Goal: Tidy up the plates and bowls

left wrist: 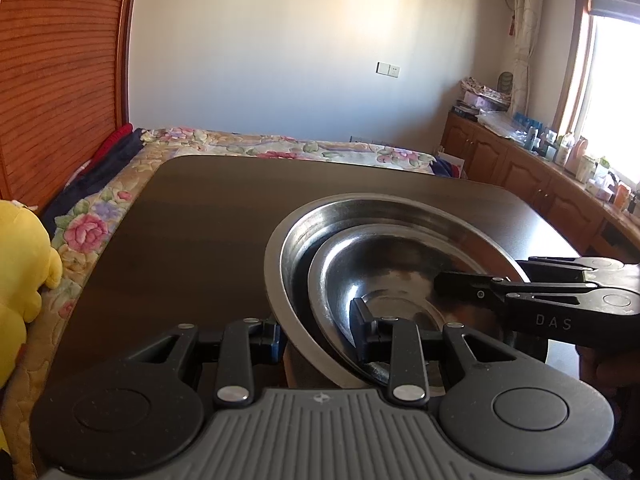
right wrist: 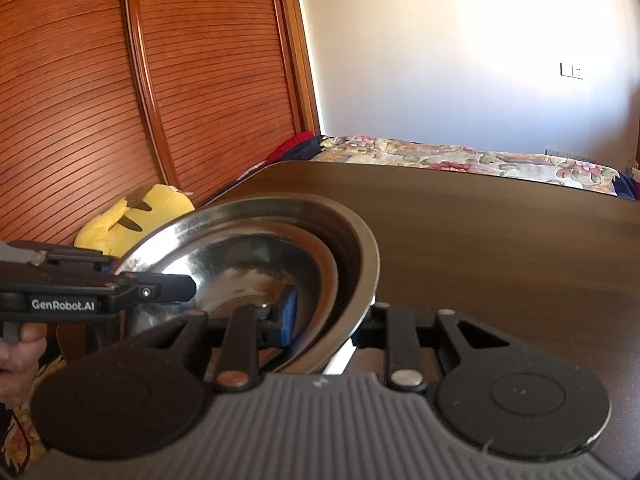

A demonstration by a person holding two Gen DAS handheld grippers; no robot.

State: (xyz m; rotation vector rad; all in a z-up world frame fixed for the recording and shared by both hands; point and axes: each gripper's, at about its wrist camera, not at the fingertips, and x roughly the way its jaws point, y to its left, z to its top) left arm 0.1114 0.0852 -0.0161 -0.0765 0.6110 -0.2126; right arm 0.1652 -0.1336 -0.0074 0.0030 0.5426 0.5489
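Over the table (left wrist: 200, 220), both grippers (left wrist: 320, 332) (right wrist: 324, 328) pinch the bowls' (left wrist: 384, 248) rims, so uneven pulls might tip them.

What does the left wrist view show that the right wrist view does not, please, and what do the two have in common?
Only the left wrist view shows the window, the curtain and the cluttered wooden cabinets beneath it.

Only the right wrist view shows a hand holding the left tongs, with "GenRobot.AI" printed on them.

Both show the nested steel bowls on the dark table, with each pair of tongs straddling the rim, plus the yellow plush toy and the floral bedspread.
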